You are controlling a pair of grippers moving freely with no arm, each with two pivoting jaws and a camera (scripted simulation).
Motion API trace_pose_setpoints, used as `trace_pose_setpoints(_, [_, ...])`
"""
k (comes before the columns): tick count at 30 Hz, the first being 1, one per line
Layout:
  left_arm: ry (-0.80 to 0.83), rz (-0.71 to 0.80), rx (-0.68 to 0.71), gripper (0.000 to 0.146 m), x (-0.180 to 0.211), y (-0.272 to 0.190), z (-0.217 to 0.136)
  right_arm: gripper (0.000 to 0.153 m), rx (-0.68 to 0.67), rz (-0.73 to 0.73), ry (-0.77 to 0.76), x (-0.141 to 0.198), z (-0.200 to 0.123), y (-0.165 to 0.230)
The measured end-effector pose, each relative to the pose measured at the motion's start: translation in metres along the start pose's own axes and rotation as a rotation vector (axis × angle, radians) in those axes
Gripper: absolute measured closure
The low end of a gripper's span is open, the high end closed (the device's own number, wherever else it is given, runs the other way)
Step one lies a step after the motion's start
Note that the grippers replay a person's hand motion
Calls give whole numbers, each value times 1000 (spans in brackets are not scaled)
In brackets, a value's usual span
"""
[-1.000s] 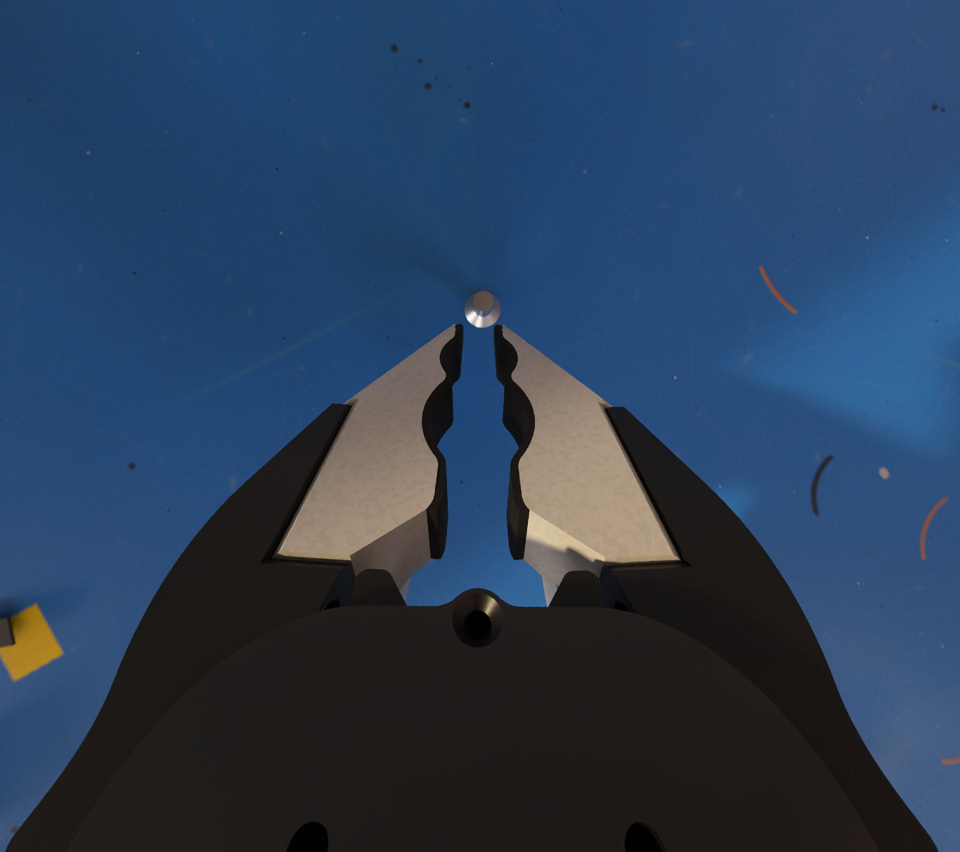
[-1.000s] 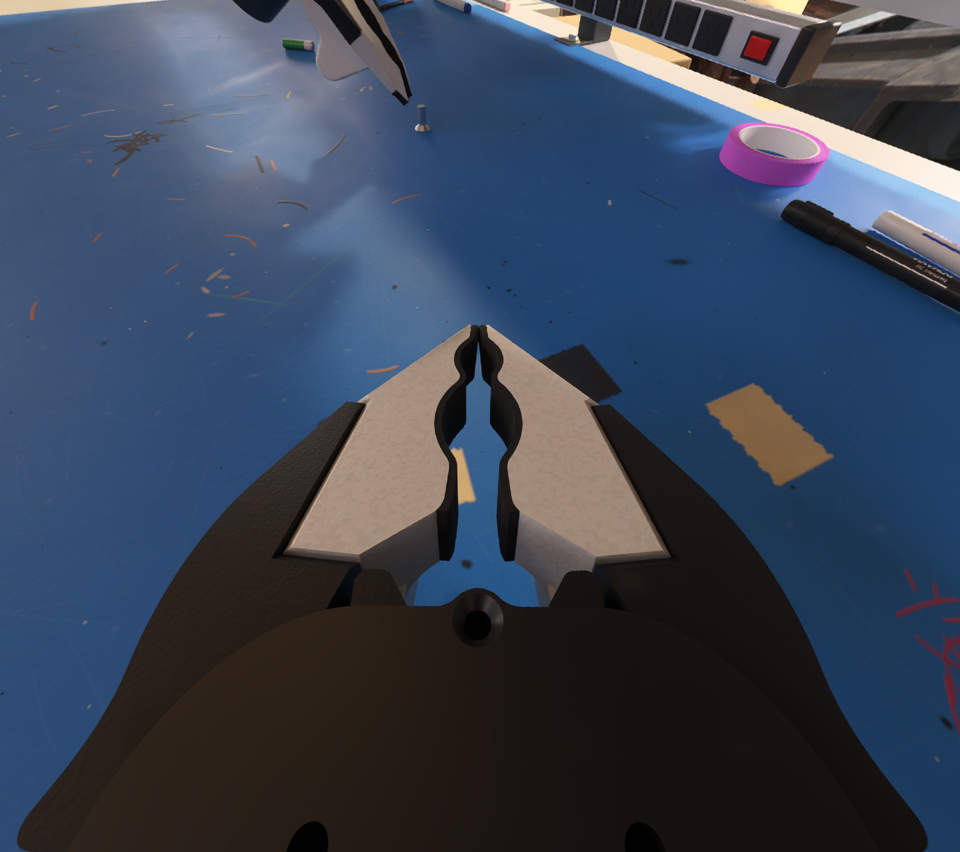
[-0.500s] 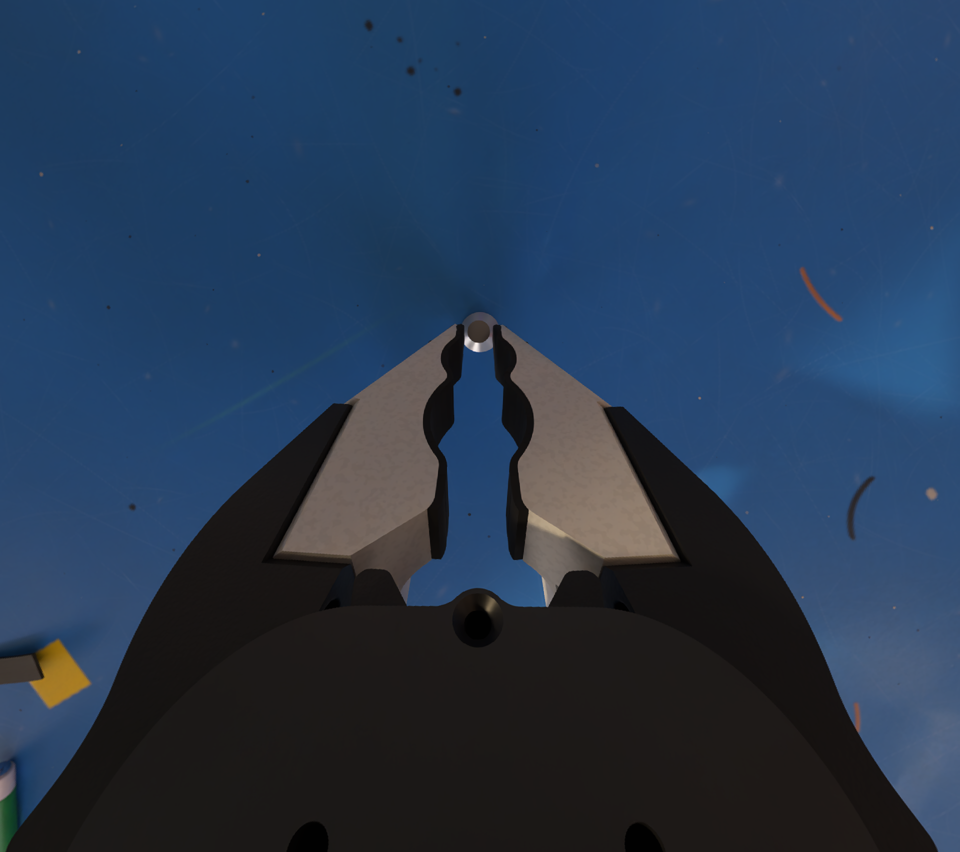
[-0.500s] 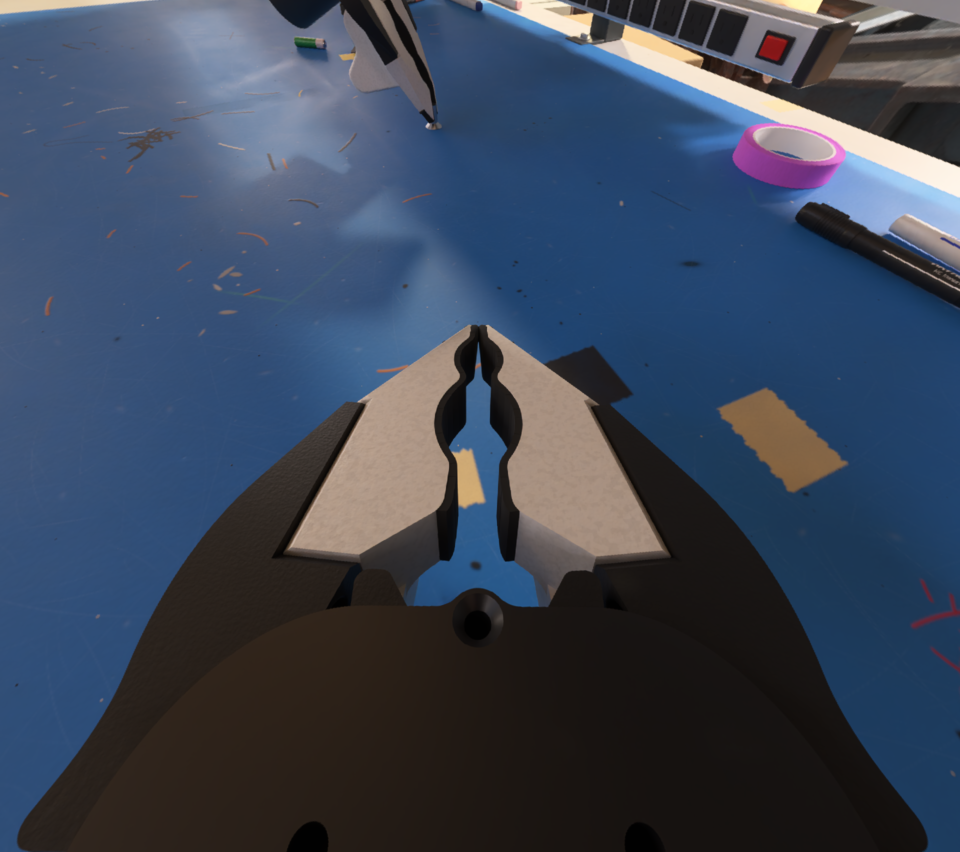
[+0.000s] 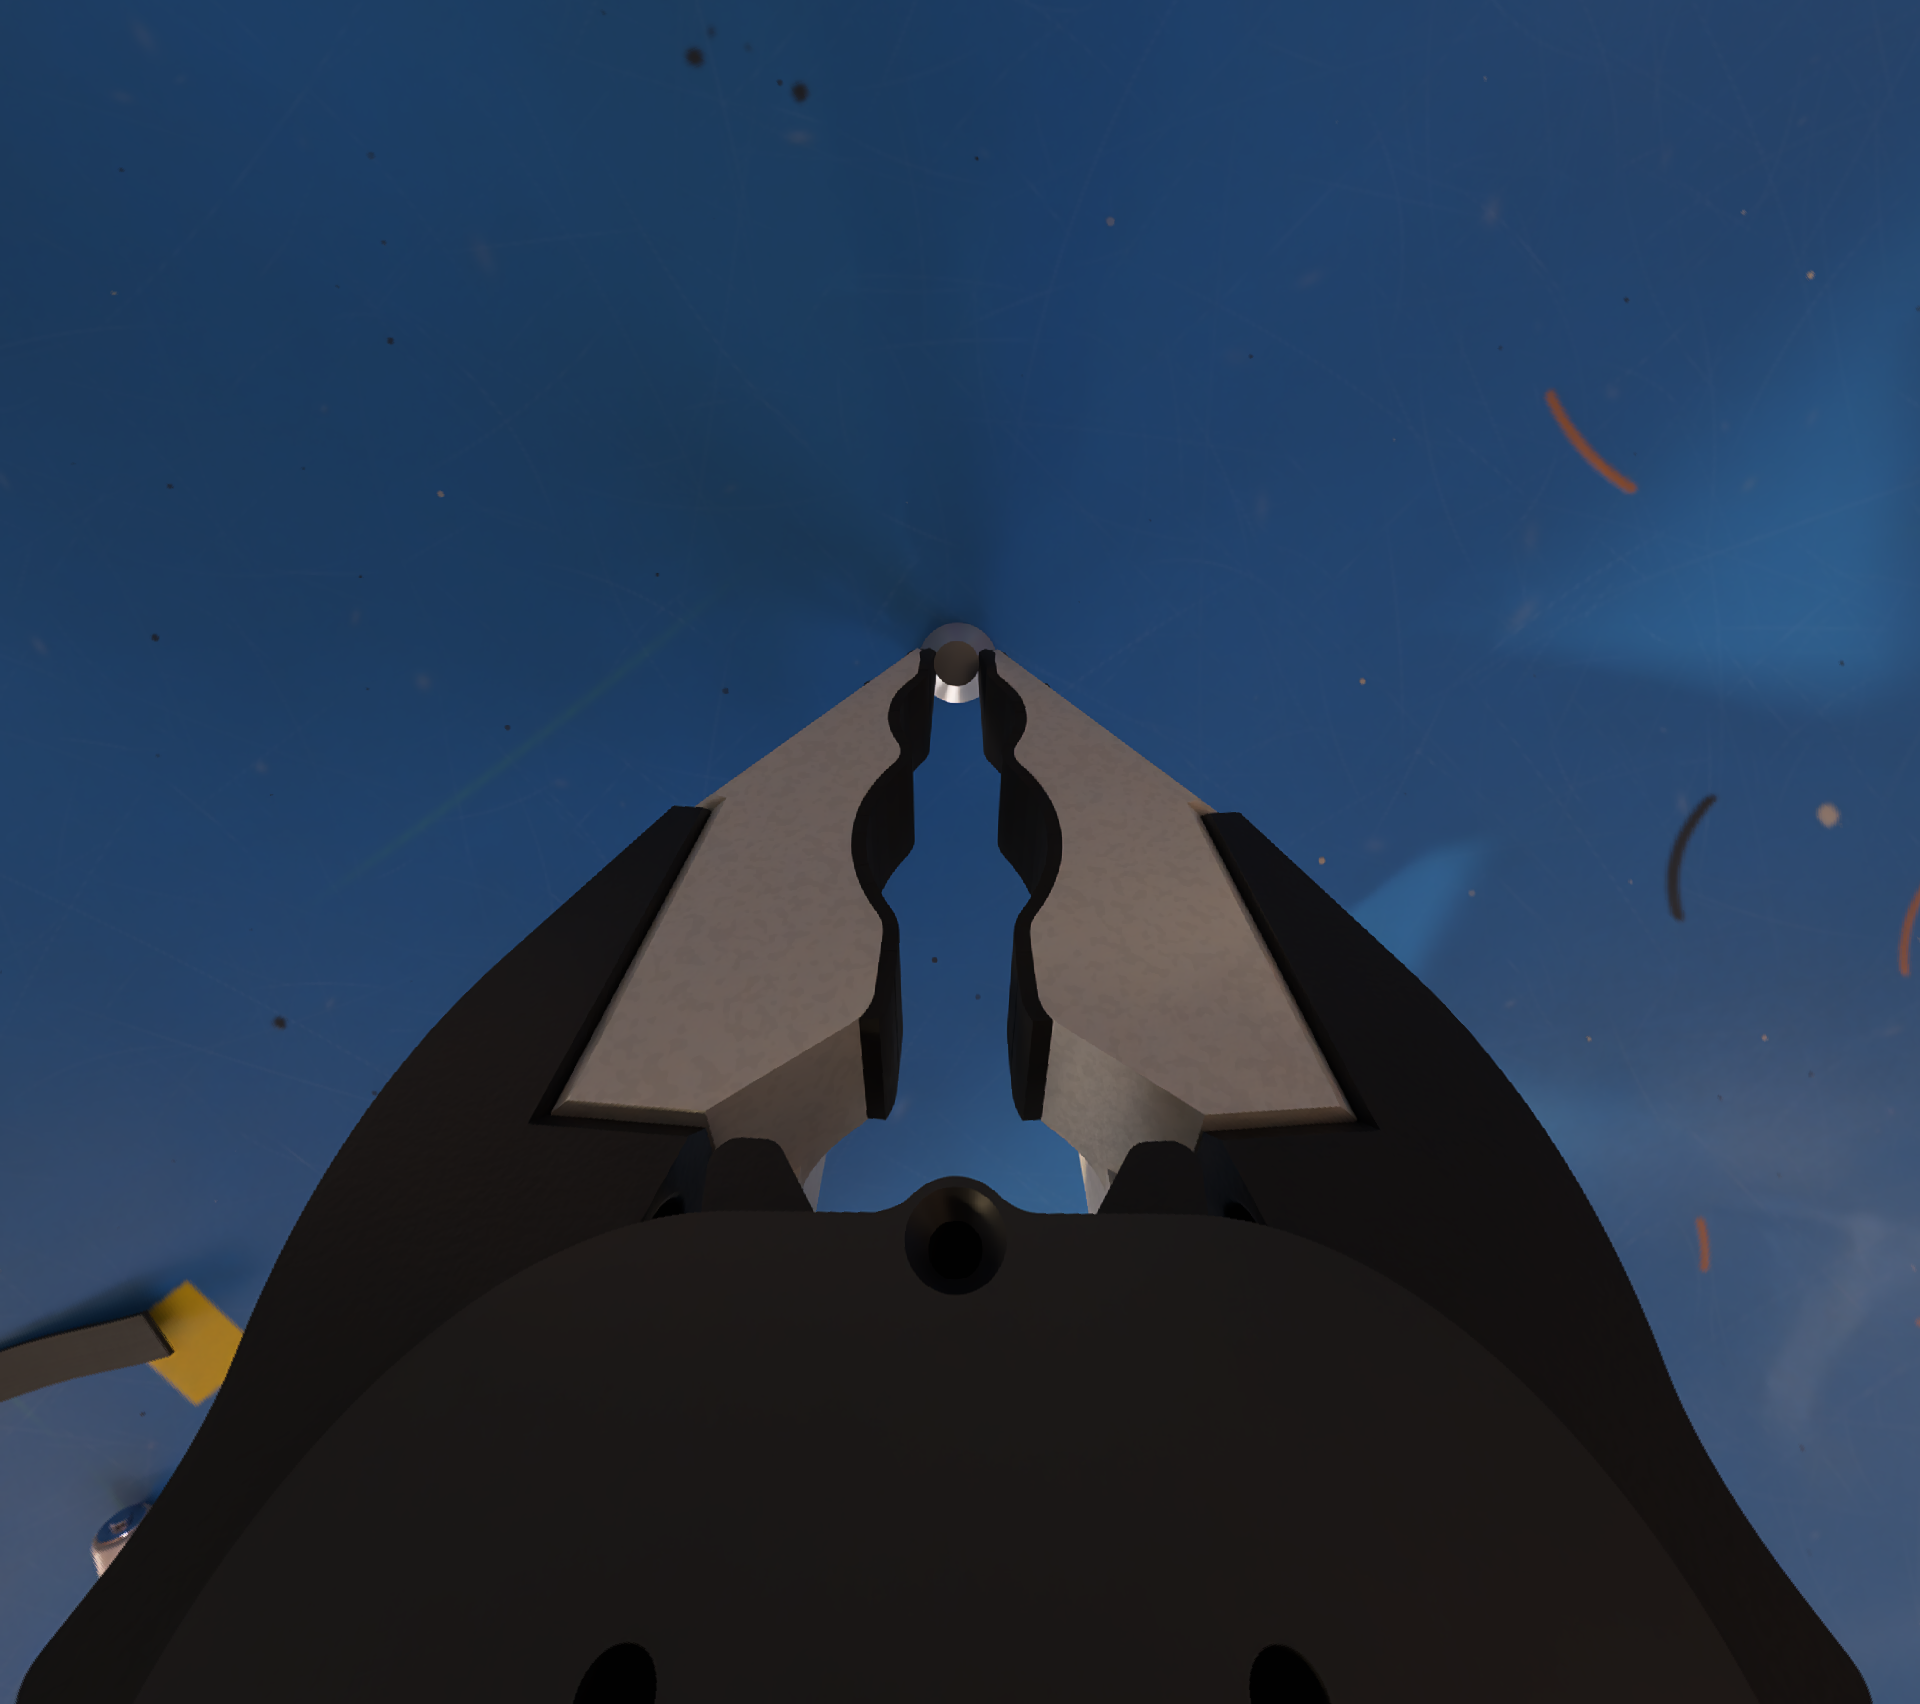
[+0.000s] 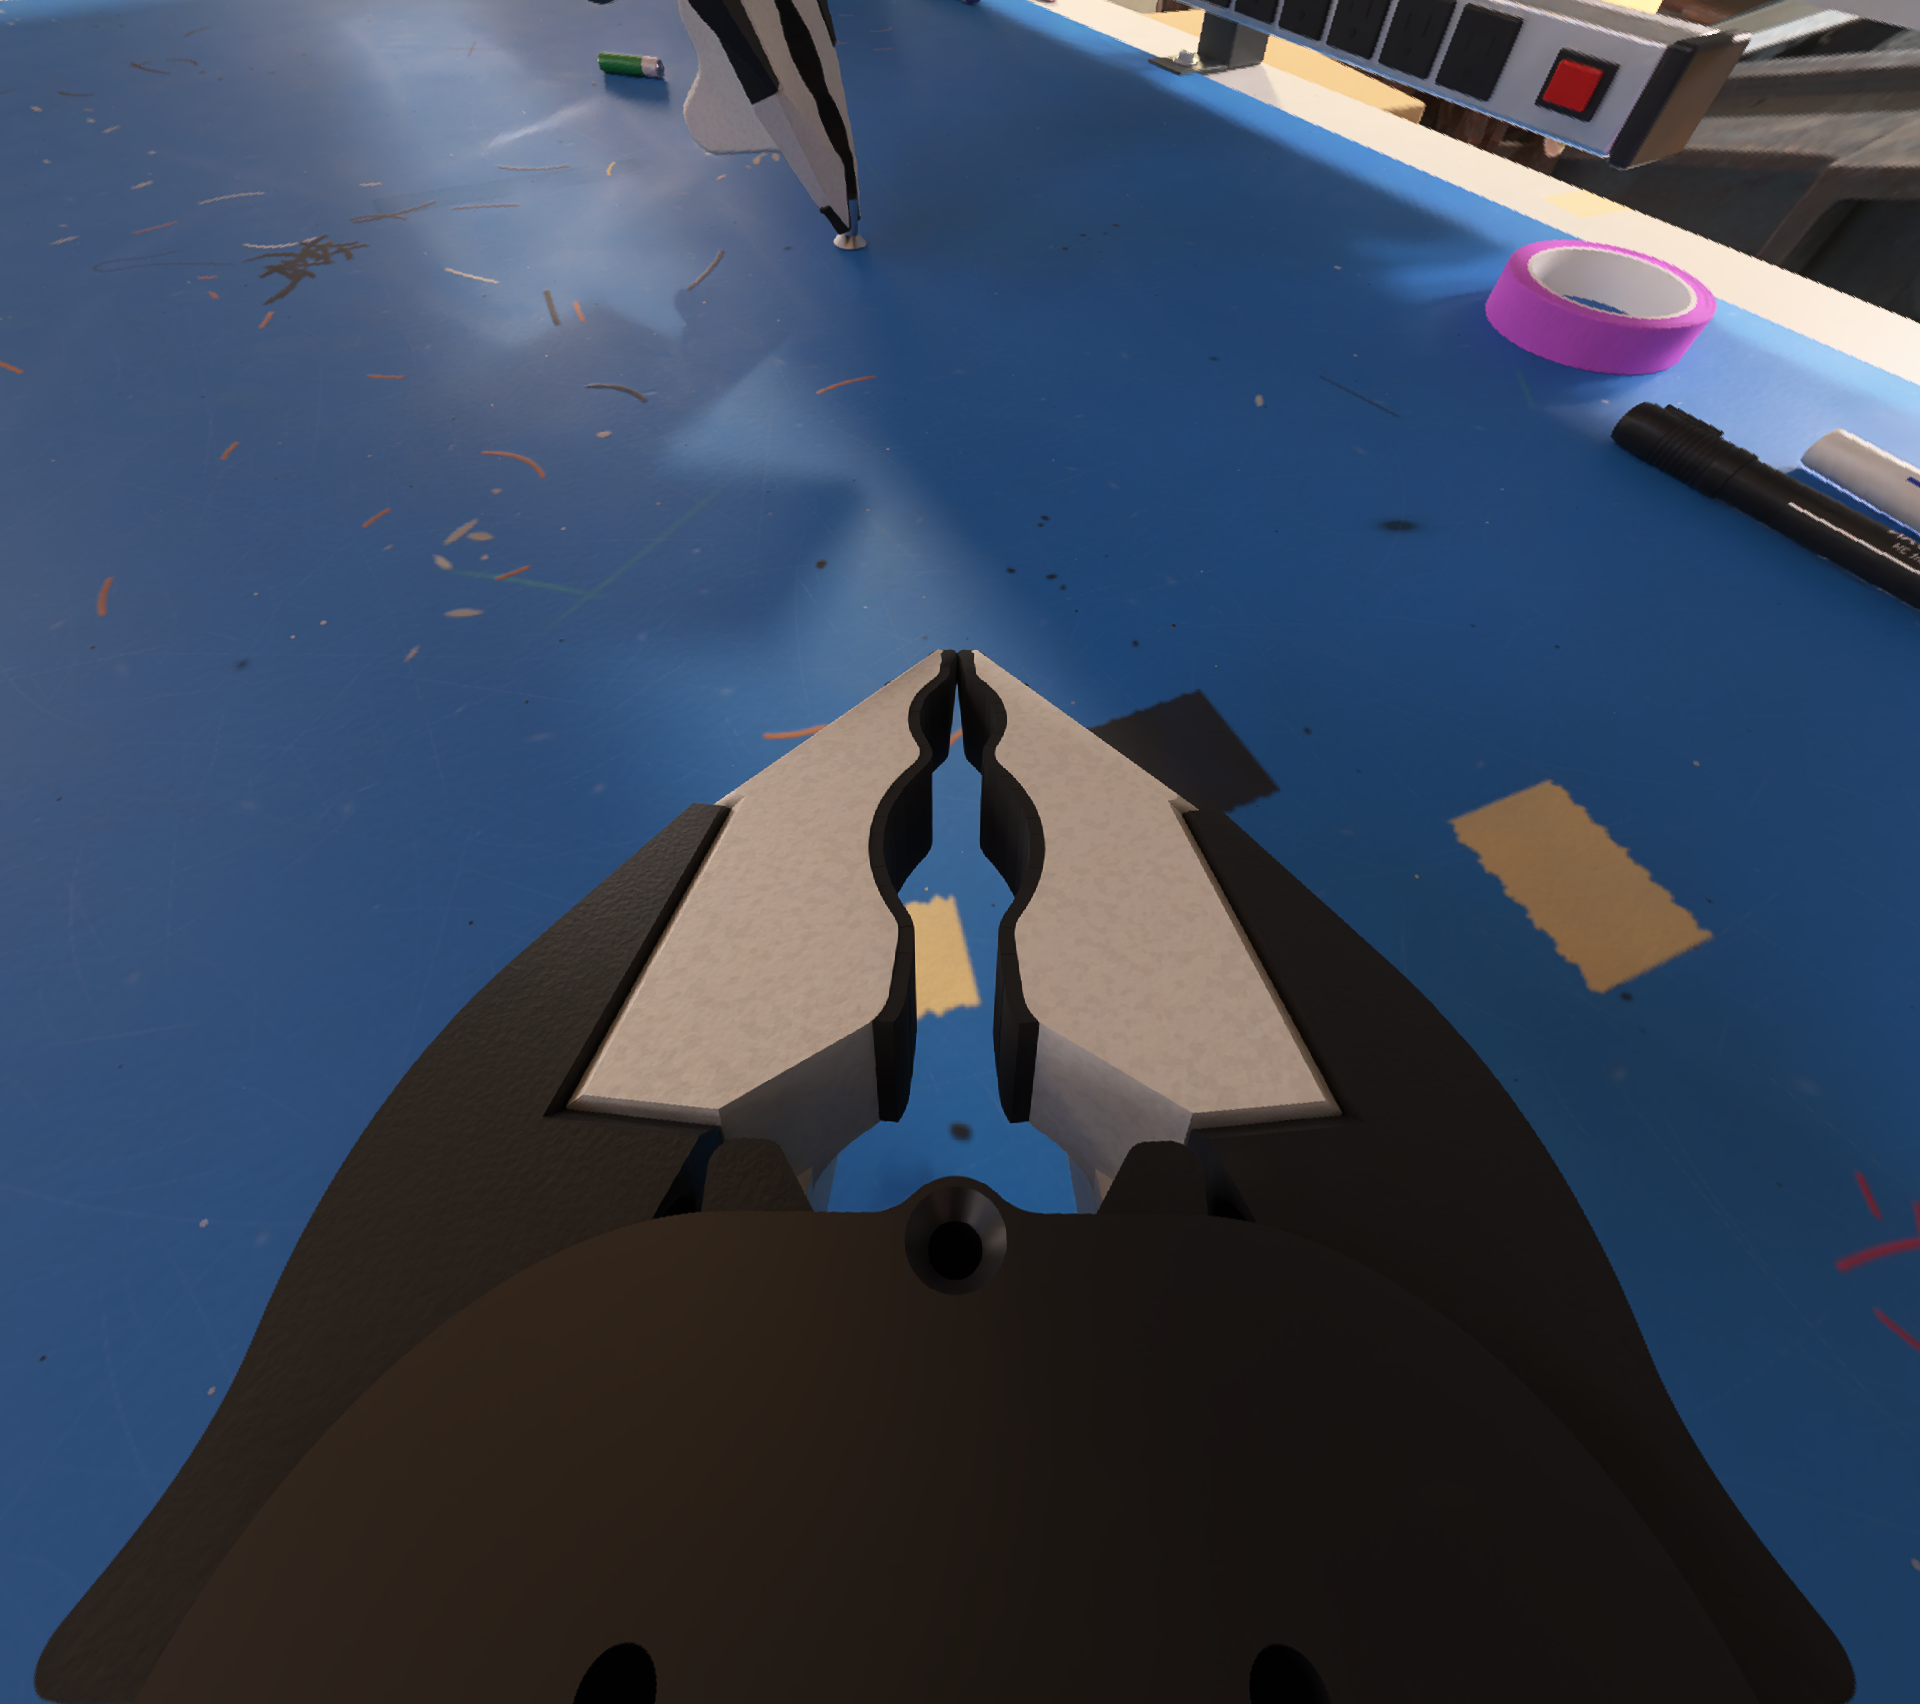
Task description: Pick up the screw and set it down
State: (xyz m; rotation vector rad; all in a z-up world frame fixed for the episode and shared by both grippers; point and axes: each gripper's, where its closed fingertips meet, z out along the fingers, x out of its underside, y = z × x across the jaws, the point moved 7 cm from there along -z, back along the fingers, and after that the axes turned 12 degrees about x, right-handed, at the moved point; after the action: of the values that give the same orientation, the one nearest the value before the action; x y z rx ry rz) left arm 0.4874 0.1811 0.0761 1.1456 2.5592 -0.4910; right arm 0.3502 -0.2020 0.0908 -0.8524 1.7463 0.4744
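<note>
**Left tool pinching the screw on the blue counter**

The left tool (image 5: 956, 667) points steeply down at the counter (image 5: 1039, 252), its tips narrowed onto the shank of the screw (image 5: 956, 675), which stands head-down on the blue surface. The right tool (image 6: 956, 662) hovers low, well apart, tips nearly together and holding nothing. No container shows. A purple tape roll (image 6: 1600, 307) and black marker (image 6: 1766, 501) lie to the right; a green battery (image 6: 630, 64) lies behind the left tool. Tan tape patches (image 6: 1574, 885) dot the counter.
</note>
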Motion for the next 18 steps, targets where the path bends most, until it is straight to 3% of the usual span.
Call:
trace_pose_setpoints(11, [14,-7,44,138,-1,-1,0,153,-3,2,1,0,0,0])
trace_pose_setpoints(18, [25,49,-32,138,-1,-1,-1,153,0,-4,2,0,0,1])
